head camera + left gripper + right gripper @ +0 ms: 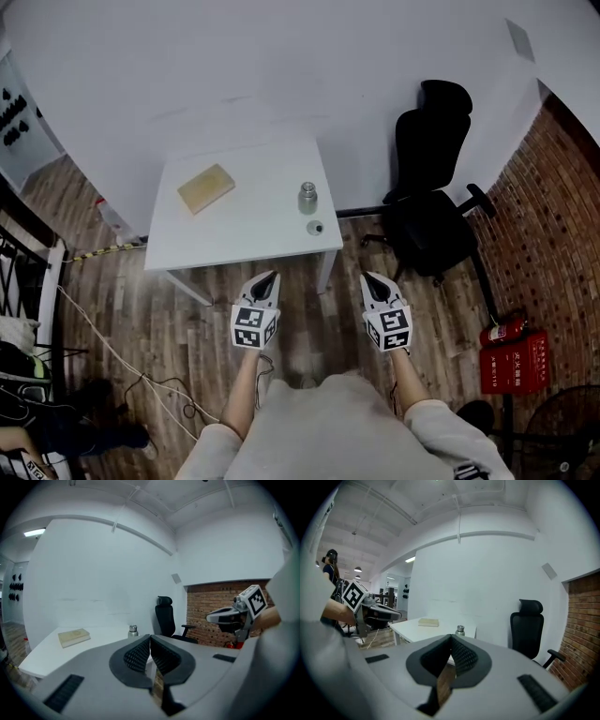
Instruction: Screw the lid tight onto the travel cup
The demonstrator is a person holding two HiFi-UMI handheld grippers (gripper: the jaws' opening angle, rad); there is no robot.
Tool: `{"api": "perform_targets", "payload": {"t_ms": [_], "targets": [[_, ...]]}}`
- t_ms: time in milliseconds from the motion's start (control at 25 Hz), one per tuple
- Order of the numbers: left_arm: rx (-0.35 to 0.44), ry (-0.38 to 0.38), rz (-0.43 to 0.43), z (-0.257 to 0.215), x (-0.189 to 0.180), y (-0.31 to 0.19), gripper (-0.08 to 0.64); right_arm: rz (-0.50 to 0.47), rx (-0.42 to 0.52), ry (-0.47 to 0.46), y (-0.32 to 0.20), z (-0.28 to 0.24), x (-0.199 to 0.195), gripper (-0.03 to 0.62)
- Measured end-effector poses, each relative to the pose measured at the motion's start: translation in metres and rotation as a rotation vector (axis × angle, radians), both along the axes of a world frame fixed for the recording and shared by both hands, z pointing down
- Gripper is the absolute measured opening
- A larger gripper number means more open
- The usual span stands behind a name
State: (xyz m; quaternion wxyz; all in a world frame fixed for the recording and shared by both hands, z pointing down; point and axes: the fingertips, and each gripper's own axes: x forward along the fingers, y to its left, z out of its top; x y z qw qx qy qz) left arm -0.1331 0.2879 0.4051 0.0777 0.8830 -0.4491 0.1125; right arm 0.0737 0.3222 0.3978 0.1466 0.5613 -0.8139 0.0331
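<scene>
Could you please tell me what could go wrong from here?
The small dark round lid lies near the white table's edge; a clumsy pickup could knock it off. The narrow silver metal cup stands free and might tip or spin. The left gripper and right gripper are shut, so must open first.

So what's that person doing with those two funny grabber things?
A person stands in front of a white table, holding a left tool and a right tool out over the floor. Both are shut and empty. On the table are a metal travel cup, what looks like its small lid lying apart beside it, and a tan book. Neither tool touches anything, and the lid is not on the cup.
</scene>
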Motion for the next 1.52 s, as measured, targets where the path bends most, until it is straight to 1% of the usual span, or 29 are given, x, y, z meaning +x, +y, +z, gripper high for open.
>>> {"api": "perform_targets", "payload": {"t_ms": [240,440,640,840,1200,1440,1520], "targets": [[-0.014,-0.009,0.026,0.01,-0.004,-0.023,0.009,0.013,-0.022,0.01,-0.014,0.012,-0.004,-0.002],[-0.031,-0.016,0.037,0.019,0.005,-0.037,0.009,0.013,-0.038,0.005,-0.026,0.021,0.003,-0.002],[-0.036,-0.026,0.028,0.026,0.007,-0.063,0.009,-0.001,-0.056,-0.006,-0.052,0.034,0.003,-0.002],[-0.036,-0.025,-0.008,0.03,0.009,-0.104,0.008,-0.037,-0.066,-0.022,-0.096,0.042,0.001,-0.002],[-0.069,-0.021,-0.075,0.03,0.024,-0.187,0.009,-0.129,-0.086,-0.04,-0.194,0.044,0.006,-0.002],[-0.091,-0.054,-0.102,0.038,0.037,-0.228,0.009,-0.191,-0.089,-0.043,-0.248,0.042,0.011,-0.002],[-0.1,-0.052,-0.11,0.041,0.043,-0.241,0.009,-0.212,-0.094,-0.044,-0.265,0.044,0.013,-0.002]]}}
